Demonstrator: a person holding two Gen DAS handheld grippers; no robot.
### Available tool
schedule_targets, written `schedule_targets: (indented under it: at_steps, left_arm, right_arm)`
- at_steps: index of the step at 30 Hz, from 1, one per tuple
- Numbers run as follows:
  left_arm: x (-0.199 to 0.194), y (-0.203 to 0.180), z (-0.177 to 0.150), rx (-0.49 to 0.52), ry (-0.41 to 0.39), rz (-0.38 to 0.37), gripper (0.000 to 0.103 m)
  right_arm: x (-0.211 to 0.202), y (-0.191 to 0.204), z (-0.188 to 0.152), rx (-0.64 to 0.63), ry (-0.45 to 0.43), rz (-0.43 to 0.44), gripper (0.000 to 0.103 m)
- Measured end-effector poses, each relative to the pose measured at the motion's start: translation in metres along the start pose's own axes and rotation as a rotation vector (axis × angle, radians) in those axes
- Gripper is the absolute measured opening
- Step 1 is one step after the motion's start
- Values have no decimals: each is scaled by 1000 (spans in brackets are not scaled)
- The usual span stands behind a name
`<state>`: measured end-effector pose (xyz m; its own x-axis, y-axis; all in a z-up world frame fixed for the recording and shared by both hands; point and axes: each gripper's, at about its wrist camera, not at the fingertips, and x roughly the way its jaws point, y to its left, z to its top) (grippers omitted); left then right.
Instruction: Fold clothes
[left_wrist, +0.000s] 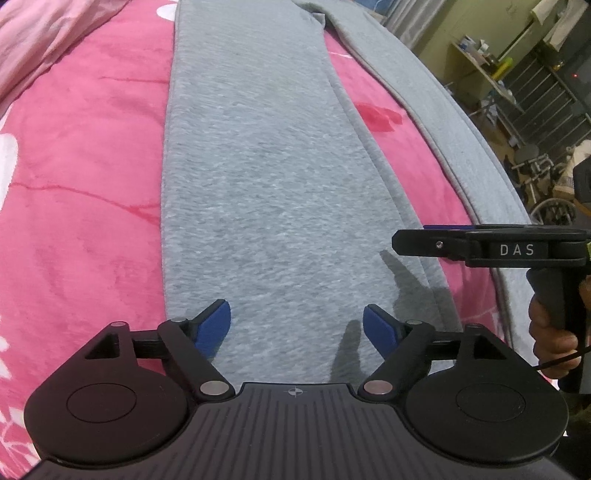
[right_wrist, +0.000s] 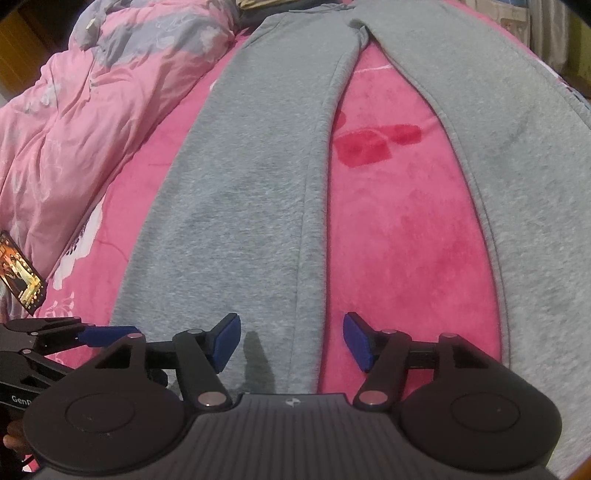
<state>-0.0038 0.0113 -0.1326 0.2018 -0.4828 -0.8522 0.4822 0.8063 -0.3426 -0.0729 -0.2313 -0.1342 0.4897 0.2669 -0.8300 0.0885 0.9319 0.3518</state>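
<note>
Grey sweatpants lie flat on a pink blanket (right_wrist: 399, 221), the two legs spread in a V. My left gripper (left_wrist: 297, 317) hovers over the lower part of the left leg (left_wrist: 258, 166), jaws wide open, blue pads clear of the cloth. My right gripper (right_wrist: 291, 330) is open too, straddling that leg's inner edge (right_wrist: 310, 258), with nothing pinched. The other leg (right_wrist: 517, 166) runs along the right. Each gripper shows in the other's view: the right gripper (left_wrist: 399, 242) side-on, the left gripper (right_wrist: 107, 334) at the lower left.
A rumpled pink quilt (right_wrist: 74, 110) is heaped at the far left of the bed. A phone (right_wrist: 22, 273) with a lit screen lies on the blanket's left edge. Beyond the bed's right side stand shelves and clutter (left_wrist: 517, 92). A hand (left_wrist: 550, 332) grips the right gripper's handle.
</note>
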Motion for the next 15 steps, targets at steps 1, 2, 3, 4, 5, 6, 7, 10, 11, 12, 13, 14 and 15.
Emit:
schedule_targets:
  at_steps: [1, 2, 3, 4, 5, 6, 7, 10, 11, 12, 13, 14, 15]
  left_arm:
    - [0, 0, 0, 1, 1, 0, 83]
    - [0, 0, 0, 1, 1, 0, 84]
    - [0, 0, 0, 2, 1, 0, 84]
    - [1, 0, 0, 2, 2, 1, 85]
    - [1, -1, 0, 3, 3, 1, 87]
    - [1, -1, 0, 4, 3, 1, 87]
    - [1, -1, 0, 5, 4, 1, 89]
    - [1, -2, -1, 7, 6, 0, 94]
    - [2, -2, -1, 6, 7, 0, 95]
    - [1, -1, -2, 5, 7, -1, 96]
    - [1, -1, -1, 3, 7, -1, 97]
    - [1, -1, -1, -1, 7, -2, 97]
    - [2, 0, -1, -6, 6, -3, 98]
  right_arm:
    - [0, 0, 0, 2, 0, 3, 67]
    - [0, 0, 0, 2, 1, 5, 68]
    - [0, 0, 0, 2, 1, 7, 69]
    - [0, 0, 0, 1, 2, 9, 70]
    - [0, 0, 1, 2, 2, 12, 71]
    - [0, 0, 0, 5, 1, 15, 72]
    - [0, 0, 0, 10, 0, 19, 73]
    - [0, -1, 0, 18, -1, 29, 77]
    - [0, -1, 0, 19, 0, 30, 77]
    - [0, -1, 0, 21, 0, 32, 78]
    - [0, -1, 0, 22, 0, 33, 78]
    - [0, -1, 0, 23, 0, 34, 79]
    - [0, -1, 0, 24, 0, 35, 80]
